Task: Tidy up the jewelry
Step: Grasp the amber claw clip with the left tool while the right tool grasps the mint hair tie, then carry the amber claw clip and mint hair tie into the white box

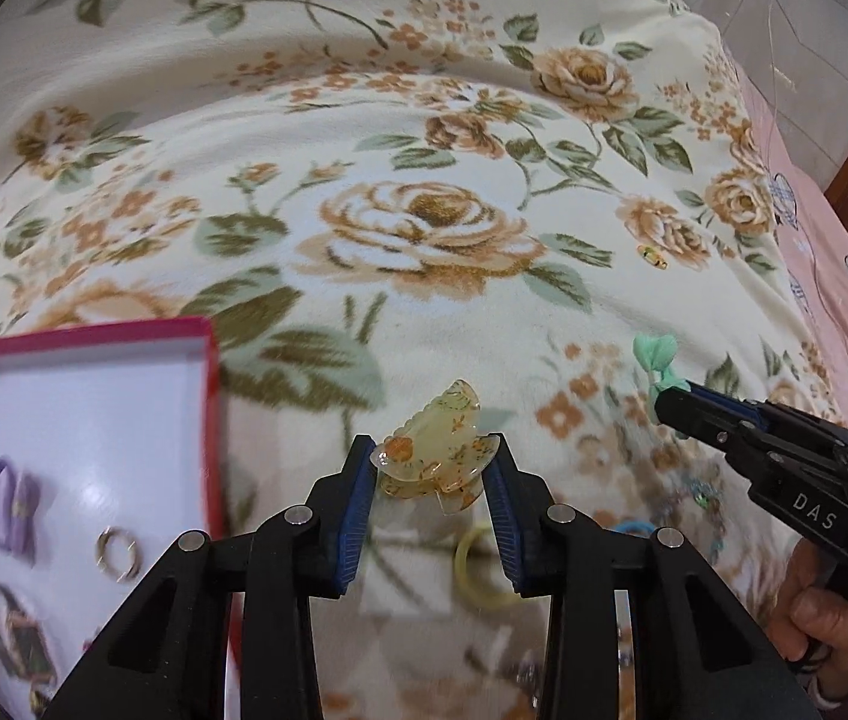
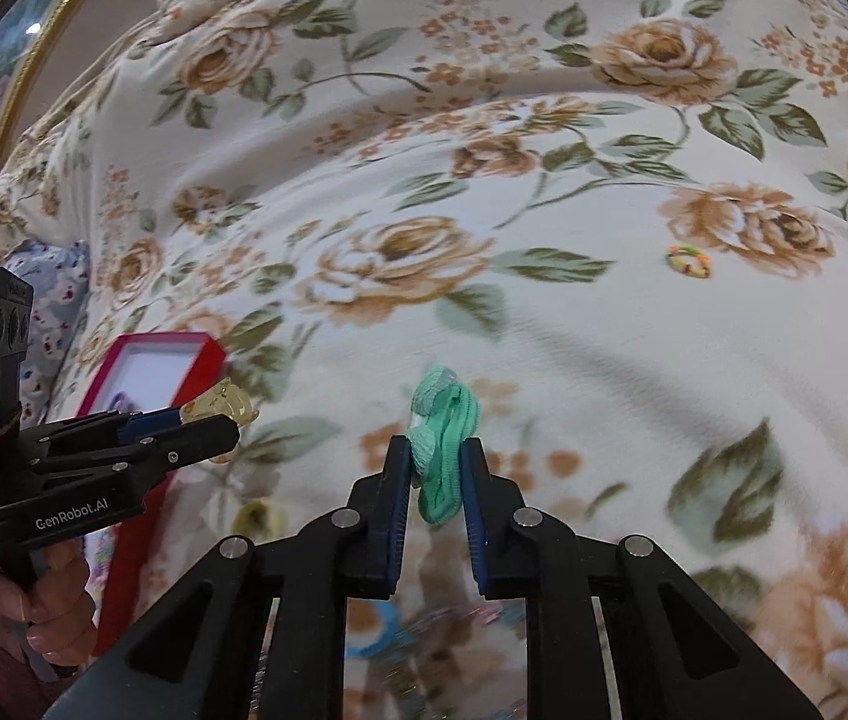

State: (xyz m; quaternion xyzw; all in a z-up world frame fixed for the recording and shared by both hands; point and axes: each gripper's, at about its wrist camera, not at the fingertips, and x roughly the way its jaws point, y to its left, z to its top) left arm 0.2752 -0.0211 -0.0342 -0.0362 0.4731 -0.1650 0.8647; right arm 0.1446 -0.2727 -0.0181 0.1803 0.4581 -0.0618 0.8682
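Hair claw (image 1: pixel 433 456): a translucent yellow-amber clip, pinched between the blue pads of the left gripper (image 1: pixel 434 459) and held clear of the bedspread, at 6 o'clock in the left wrist view.
Left gripper: jaws narrowed onto the hair claw, one pad pressed to each side; seen from the right wrist at 9 o'clock, the clip showing at its tip.
Bow tie (image 2: pixel 442 450): a mint-green hair tie with a bow, clamped between the pads of the right gripper (image 2: pixel 437 461), at 6 o'clock in the right wrist view.
Right gripper: jaws nearly closed, the green elastic squeezed between them; seen at 3 o'clock in the left wrist view, a hand (image 1: pixel 826 624) wrapped round its grip.
Box (image 1: pixel 201 360): red-rimmed with a white floor, at 8 o'clock of the hair claw; a purple tie (image 1: pixel 9 510), a ring (image 1: pixel 119 552) and a dark piece are lying inside.
Yellow band (image 1: pixel 475 576): blurred, on the cloth below the left jaws.
Small bead ring (image 2: pixel 689 261): multicoloured, at 2 o'clock, well apart.
Bedspread (image 1: pixel 424 180): cream, printed with tan roses.
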